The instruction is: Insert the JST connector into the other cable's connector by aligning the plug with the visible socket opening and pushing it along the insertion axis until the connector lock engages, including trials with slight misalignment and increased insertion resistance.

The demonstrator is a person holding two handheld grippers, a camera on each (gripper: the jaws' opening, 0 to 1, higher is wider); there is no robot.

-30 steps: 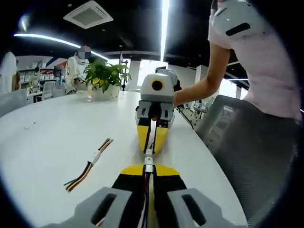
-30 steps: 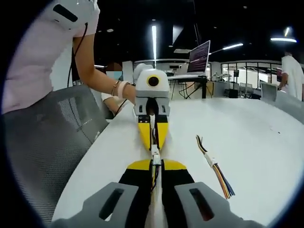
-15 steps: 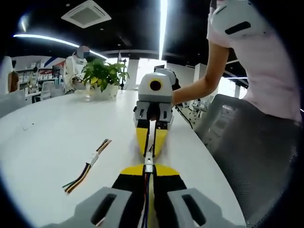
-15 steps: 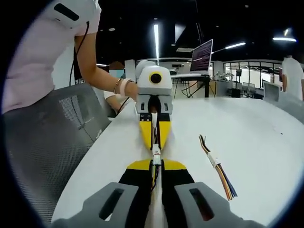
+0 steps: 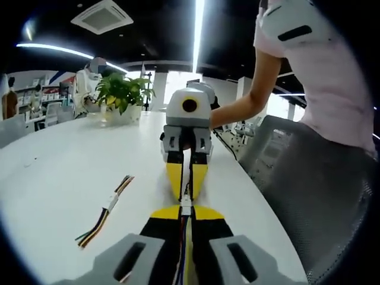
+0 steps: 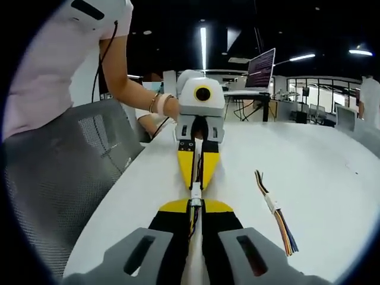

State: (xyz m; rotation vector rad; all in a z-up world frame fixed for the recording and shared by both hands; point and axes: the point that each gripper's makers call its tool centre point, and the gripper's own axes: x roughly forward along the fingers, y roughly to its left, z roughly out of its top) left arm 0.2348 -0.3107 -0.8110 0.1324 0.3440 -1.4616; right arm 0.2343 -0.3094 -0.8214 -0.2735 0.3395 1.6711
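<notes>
Connectors meet tip to tip on one axis

Small white JST connector (image 5: 186, 204) sits between the two yellow-tipped grippers, its wires running back along the closed jaws of the left gripper (image 5: 186, 212). The right gripper (image 6: 196, 206), pinched shut on its own cable's white connector (image 6: 195, 191), faces it head-on. Compared with a second ago, the opposing gripper stands slightly farther off; the spare multicoloured cable (image 5: 105, 209) lies aside on the white table (image 5: 59, 178).
</notes>
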